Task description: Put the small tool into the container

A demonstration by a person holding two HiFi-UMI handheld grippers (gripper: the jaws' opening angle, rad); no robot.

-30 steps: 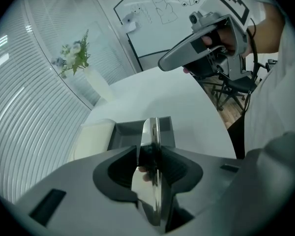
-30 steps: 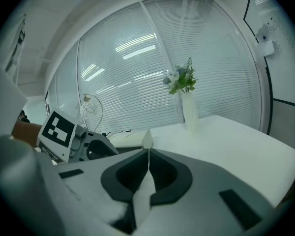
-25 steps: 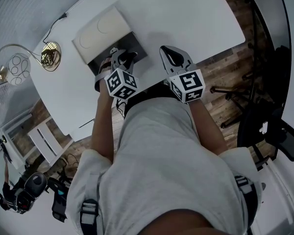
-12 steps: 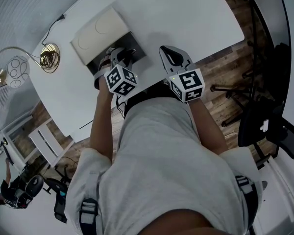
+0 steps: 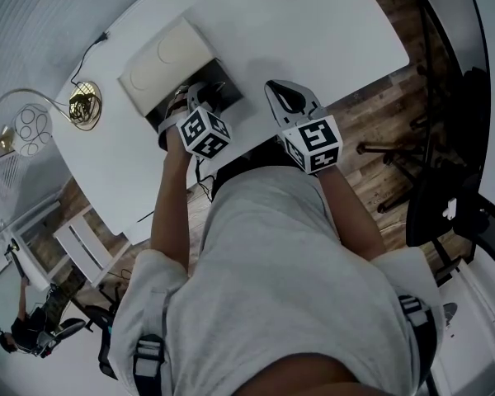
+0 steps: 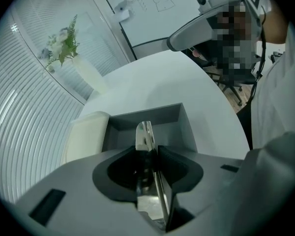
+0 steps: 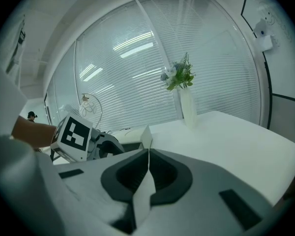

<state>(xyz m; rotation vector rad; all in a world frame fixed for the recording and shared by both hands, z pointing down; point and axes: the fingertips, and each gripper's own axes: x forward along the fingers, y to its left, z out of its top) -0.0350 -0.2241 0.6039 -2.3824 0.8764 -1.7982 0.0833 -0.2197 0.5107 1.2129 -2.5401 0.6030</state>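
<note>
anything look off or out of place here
Nothing stands out. The left hand-held gripper grips the small metal tool squarely, aimed into the open grey container; nothing looks spilled, tipped or damaged.

Shiny tool over grey container

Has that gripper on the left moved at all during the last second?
Yes, slightly: the left hand-held gripper has edged forward, further over the grey container on the table.
</note>
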